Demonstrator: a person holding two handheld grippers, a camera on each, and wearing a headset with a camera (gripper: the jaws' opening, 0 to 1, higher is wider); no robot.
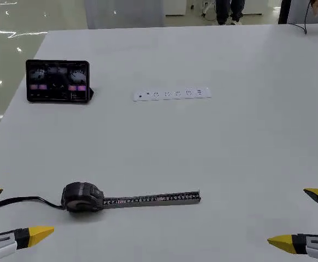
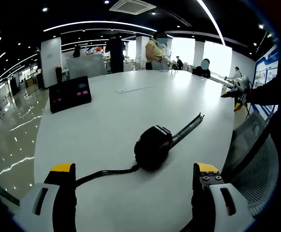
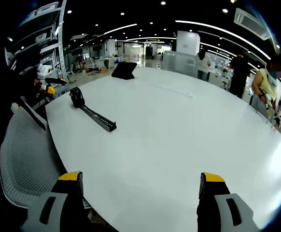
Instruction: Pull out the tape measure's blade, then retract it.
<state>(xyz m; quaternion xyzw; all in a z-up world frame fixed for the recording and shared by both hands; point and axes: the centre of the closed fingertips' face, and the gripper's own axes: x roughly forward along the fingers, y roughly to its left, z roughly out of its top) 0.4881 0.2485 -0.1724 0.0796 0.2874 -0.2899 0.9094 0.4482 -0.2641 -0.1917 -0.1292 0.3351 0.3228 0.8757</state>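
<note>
1. The room is a large open office with a glossy floor and ceiling strip lights. The two gripper views take in its depth, with people standing beyond the far edge of the surface, among them a person in a yellow top (image 2: 156,48).
2. The white surface (image 1: 230,153) fills most of the head view. The gripper views show its rounded near edge and a grey mesh chair (image 2: 251,154) just beside it.
3. A dark tablet (image 1: 57,81) stands propped at the far left with its screen lit. A white power strip (image 1: 172,94) lies flat near the middle, well apart from the tablet.
4. The tape measure (image 1: 82,197) rests on the surface near the front edge, left of centre. Its blade (image 1: 153,198) is pulled out to the right and lies flat, and its black strap (image 1: 22,201) trails to the left.
5. The left tongs (image 1: 22,213) are spread wide and hold nothing. In the left gripper view the tape measure sits just ahead, between the two yellow tips, with the strap running back towards them.
6. The right tongs (image 1: 288,215) are also spread wide and hold nothing, well apart from the blade's end. In the right gripper view the tape measure lies away to the left, with the blade's tip nearer than the case.
</note>
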